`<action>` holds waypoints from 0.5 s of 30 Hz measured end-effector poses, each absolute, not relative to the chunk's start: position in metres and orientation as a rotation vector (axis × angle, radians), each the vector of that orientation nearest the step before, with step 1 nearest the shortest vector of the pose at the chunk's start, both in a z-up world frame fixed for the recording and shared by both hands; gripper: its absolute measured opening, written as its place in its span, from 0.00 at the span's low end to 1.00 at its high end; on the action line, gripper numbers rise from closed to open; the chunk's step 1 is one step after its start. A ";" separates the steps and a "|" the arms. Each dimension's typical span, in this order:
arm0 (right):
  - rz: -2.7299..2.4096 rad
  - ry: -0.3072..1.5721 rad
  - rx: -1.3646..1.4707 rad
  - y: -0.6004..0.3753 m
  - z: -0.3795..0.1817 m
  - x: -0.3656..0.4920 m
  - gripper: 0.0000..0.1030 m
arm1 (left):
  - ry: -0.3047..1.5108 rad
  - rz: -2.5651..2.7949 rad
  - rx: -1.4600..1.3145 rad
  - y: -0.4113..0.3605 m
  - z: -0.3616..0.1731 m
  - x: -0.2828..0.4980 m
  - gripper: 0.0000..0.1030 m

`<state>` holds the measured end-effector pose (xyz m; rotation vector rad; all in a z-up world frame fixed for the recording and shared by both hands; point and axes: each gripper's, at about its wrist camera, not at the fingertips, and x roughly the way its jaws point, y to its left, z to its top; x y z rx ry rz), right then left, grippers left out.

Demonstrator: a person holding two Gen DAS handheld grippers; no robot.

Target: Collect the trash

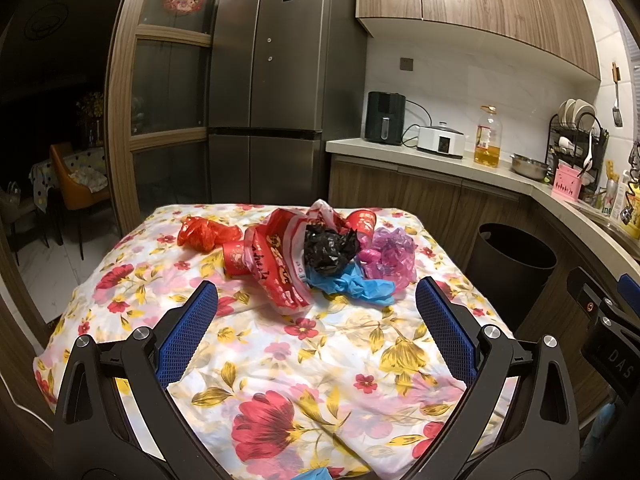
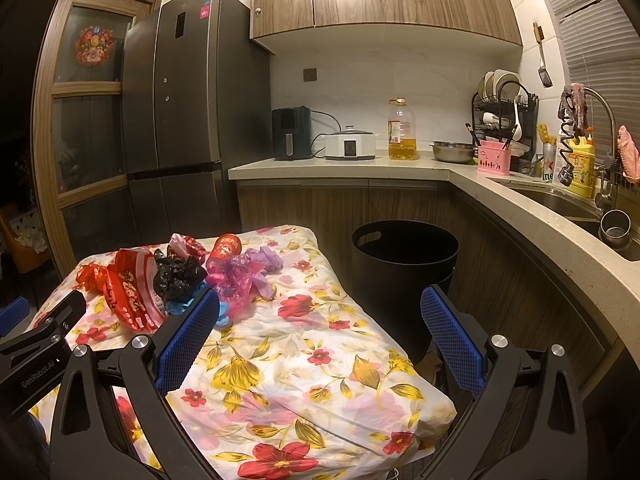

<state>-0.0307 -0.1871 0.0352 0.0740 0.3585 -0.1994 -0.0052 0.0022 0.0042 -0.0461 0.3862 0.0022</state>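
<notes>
A heap of trash lies at the far end of the flowered tablecloth [image 1: 304,364]: a crumpled black bag [image 1: 329,249], a red-and-white printed bag [image 1: 280,270], a small red bag [image 1: 202,234], a pink bag [image 1: 390,258], a blue glove [image 1: 354,285] and a red paper cup [image 1: 362,222]. My left gripper [image 1: 316,300] hovers open just short of the heap, nothing between its fingers. My right gripper [image 2: 320,316] is open too, over the table's right edge, with the black bag [image 2: 178,274] and pink bag [image 2: 236,280] beyond its left finger. A black bin [image 2: 404,268] stands right of the table.
The kitchen counter [image 2: 520,208] wraps behind and to the right, holding an air fryer [image 2: 291,133], a white cooker [image 2: 350,145], an oil bottle [image 2: 402,130], a steel bowl [image 2: 453,151] and a dish rack [image 2: 505,120]. A fridge [image 1: 280,76] stands behind the table. The sink [image 2: 560,200] is at right.
</notes>
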 end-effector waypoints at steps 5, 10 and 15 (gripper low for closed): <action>-0.199 0.358 0.074 -0.187 0.035 -0.031 0.95 | 0.387 0.002 -0.046 0.002 0.004 -0.005 0.95; -0.201 0.356 0.075 -0.187 0.035 -0.032 0.95 | 0.386 0.002 -0.047 0.003 0.005 -0.006 0.95; -0.202 0.356 0.076 -0.188 0.035 -0.032 0.95 | 0.386 0.002 -0.048 0.003 0.005 -0.006 0.95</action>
